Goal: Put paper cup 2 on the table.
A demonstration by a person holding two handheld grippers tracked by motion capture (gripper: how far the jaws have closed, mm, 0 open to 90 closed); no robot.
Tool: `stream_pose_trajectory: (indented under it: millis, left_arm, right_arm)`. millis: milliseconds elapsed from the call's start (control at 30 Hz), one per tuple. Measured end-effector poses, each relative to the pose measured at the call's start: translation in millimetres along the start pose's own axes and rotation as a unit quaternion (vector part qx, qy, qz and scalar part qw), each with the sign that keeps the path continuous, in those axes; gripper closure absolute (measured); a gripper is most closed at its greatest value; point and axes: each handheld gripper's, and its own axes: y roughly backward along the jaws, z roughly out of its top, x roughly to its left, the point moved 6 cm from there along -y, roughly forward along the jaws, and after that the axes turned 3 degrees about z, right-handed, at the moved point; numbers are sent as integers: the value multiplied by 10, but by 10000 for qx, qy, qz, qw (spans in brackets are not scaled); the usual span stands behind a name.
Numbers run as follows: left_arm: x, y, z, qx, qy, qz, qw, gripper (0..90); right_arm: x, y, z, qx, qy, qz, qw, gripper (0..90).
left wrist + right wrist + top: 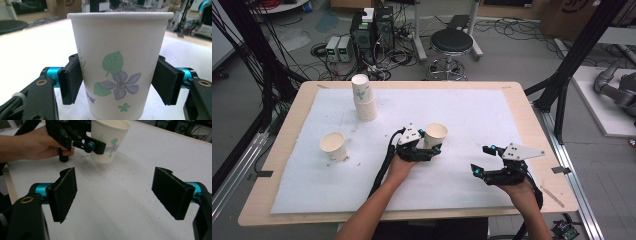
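Note:
A white paper cup point(120, 70) printed with a blue flower and green leaves stands upright between the black pads of my left gripper point(117, 82), which is shut on its lower half. In the high view that cup point(435, 135) and the left gripper point(432, 148) are near the middle of the white mat. The right gripper view shows the cup point(110, 140) close over the mat, slightly tilted; I cannot tell whether its base touches. My right gripper point(120, 195) is open with nothing between its pads, and it sits to the right of the cup point(480, 158).
A stack of upside-down paper cups point(363, 97) stands at the back left of the mat point(472, 110). One upright cup point(333, 145) stands at the left. The wooden table's edge point(537, 125) runs along the right; a stool point(451, 42) and cables lie beyond.

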Motion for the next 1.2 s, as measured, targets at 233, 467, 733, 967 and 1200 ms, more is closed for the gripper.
stream_pose_trajectory:
  millis: [233,467,733,967,1200]
  left_arm:
    - [-17,-56,-21,372,-159,369,9985,310]
    - [-66,-64,-70,882,-457,628,9931,316]
    - [-53,69,-128,1100,-447,549,9914,314]
    - [-43,127,-156,1093,-316,330,9930,294]
    - [-25,296,-172,856,52,86,9963,182]
  right_arm:
    - [16,-22,9,28,9,73,10000,206]
    - [27,-22,19,27,35,91,9999,207]
    - [33,-21,21,32,41,111,9999,207]
    - [51,-34,21,69,46,145,9999,206]
    - [40,-24,3,95,21,110,9999,206]
